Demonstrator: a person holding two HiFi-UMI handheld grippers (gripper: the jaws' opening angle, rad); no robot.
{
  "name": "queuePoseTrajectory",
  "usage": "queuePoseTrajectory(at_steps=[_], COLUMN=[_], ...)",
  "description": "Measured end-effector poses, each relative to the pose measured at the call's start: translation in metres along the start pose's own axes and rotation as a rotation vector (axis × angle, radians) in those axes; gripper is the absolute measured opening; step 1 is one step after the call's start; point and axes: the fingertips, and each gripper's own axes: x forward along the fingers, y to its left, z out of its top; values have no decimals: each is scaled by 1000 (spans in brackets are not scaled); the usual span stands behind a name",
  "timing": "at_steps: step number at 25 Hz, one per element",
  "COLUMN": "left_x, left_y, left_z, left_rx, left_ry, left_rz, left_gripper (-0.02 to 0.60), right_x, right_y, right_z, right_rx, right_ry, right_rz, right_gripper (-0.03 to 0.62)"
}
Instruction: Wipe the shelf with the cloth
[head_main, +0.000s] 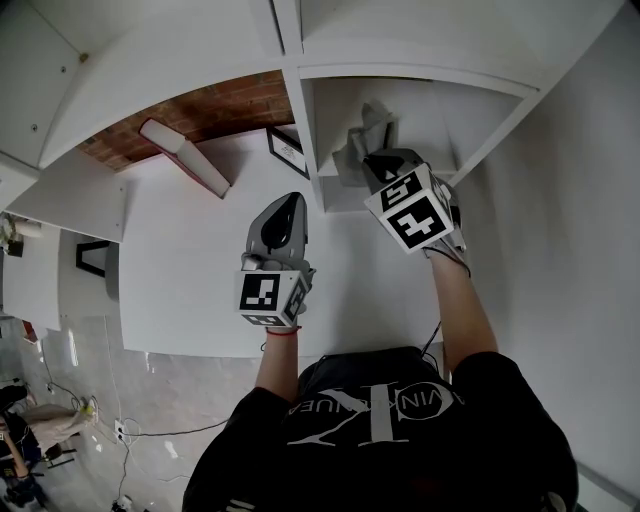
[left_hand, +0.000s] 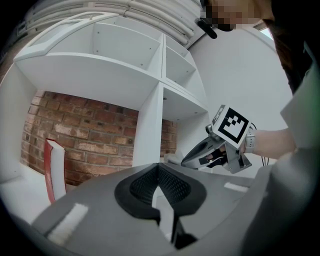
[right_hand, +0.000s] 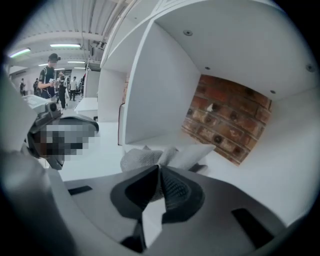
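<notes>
Right hand-held gripper (right_hand: 160, 169) outstretched on cloth (right_hand: 142, 158)

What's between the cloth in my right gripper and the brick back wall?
Bare shelf floor separates cloth and brick wall, per the right gripper view.

Black printed T-shirt (head_main: 400, 440), grey marker-cubed tongs (head_main: 292, 203)
</notes>
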Motion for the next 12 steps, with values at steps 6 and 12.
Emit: queuePoseTrajectory(at_steps=[6, 12], left_x=[5, 7], left_y=[-9, -16], left_z=[-3, -2], left_rx=[-5, -5], left_ry=[7, 4], left_rz=[-28, -45], left_gripper=[9, 9], right_x=[-20, -36], right_y=[-30, -52], right_z=[-30, -52], right_rx=[108, 149], right_ry=[3, 20], right_rz=[-85, -150], right_gripper=[26, 25])
